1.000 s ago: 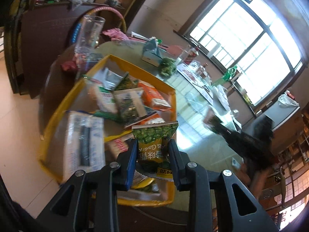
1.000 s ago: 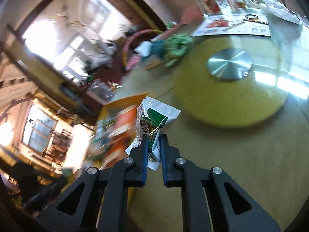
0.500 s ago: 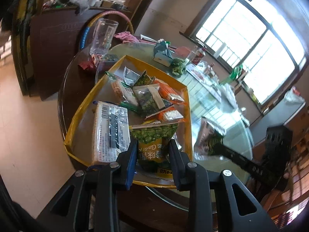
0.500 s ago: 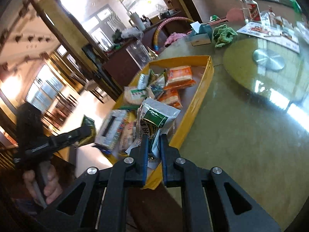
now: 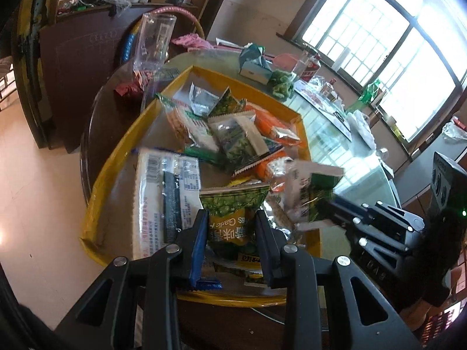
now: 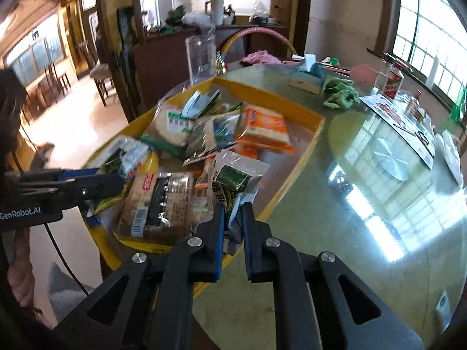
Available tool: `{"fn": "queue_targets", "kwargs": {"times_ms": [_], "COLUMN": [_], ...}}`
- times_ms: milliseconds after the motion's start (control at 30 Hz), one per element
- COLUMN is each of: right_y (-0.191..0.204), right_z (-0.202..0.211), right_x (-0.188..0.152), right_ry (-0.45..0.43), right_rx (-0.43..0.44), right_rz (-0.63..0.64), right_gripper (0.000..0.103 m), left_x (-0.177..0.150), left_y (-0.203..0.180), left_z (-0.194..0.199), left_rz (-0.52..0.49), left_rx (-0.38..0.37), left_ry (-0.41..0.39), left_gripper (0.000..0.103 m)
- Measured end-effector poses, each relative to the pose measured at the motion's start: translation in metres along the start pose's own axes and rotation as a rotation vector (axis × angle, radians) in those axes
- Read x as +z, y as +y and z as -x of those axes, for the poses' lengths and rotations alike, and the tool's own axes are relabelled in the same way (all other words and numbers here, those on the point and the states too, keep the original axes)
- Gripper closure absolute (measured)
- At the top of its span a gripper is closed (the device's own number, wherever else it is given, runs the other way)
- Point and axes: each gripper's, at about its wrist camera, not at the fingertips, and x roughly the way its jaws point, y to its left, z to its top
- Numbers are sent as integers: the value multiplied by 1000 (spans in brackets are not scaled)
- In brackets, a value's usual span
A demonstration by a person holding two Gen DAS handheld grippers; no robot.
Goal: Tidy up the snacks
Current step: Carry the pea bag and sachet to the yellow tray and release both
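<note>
The green garlic-pea packet (image 5: pixel 236 221) sat pinched between the jaws of the left gripper (image 5: pixel 232 230), over the near end of the yellow tray (image 5: pixel 116 157); a second ago it hung higher above the same corner, and it had since come lower toward the heap. The right gripper (image 6: pixel 232 221) had its jaws pressed on a clear-and-green seaweed packet (image 6: pixel 233 178). A second ago that packet was over the bare table at the tray's side; half a second ago it reached the tray's edge, and now it hung over the tray's near end, at about 3 o'clock of the pea packet in the left wrist view.

The pea packet read "Garlic", upside down, above Chinese characters. The left gripper's body, seen from the right wrist camera, bore "GenRobot.AI".

Inside the tray lay a long white cracker pack (image 5: pixel 163 198) with a barcode at 9 o'clock of the pea packet, an orange biscuit pack (image 6: pixel 264 128) at the far side, a round rice-cracker pack (image 6: pixel 172 128) with a green label, and several small green and silver sachets piled at the middle.

Beyond the tray at 12 o'clock on the round glass-topped table (image 6: pixel 335 204) stood a tall clear jar (image 5: pixel 154 43), a teal tissue box (image 6: pixel 306 77), a crumpled green cloth (image 6: pixel 340 93) and a red-labelled bottle (image 6: pixel 392 83).
</note>
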Motion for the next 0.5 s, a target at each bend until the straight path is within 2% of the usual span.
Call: {"fn": "queue_targets", "kwargs": {"times_ms": [67, 167, 233, 267, 300, 333, 367, 400, 433, 500], "right_y": [7, 11, 2, -2, -9, -11, -11, -13, -13, -11], "right_z": [-6, -8, -7, -6, -2, 2, 4, 9, 16, 25], "right_x": [-2, -6, -7, -7, -7, -7, -7, -6, -7, -8], "right_ry": [20, 23, 17, 13, -2, -19, -31, -48, -71, -90], "right_rx": [45, 45, 88, 107, 126, 138, 146, 152, 150, 163], "right_rz": [9, 9, -47, -72, -102, -127, -141, -155, -163, -166], "right_gripper": [90, 90, 89, 86, 78, 70, 52, 41, 40, 40], "left_x": [-2, -1, 1, 1, 1, 1, 1, 1, 1, -1], "left_y": [3, 6, 7, 5, 4, 3, 2, 0, -3, -10], "left_z": [-3, -2, -2, -3, -3, -3, -2, 2, 6, 12], "left_rz": [-7, 7, 19, 16, 14, 14, 15, 14, 5, -25], "left_rx": [6, 4, 1, 2, 4, 4, 1, 0, 14, 35], "left_ry": [6, 6, 9, 12, 13, 12, 10, -1, -13, -36], "left_gripper": [72, 71, 71, 71, 69, 66, 63, 54, 42, 30]}}
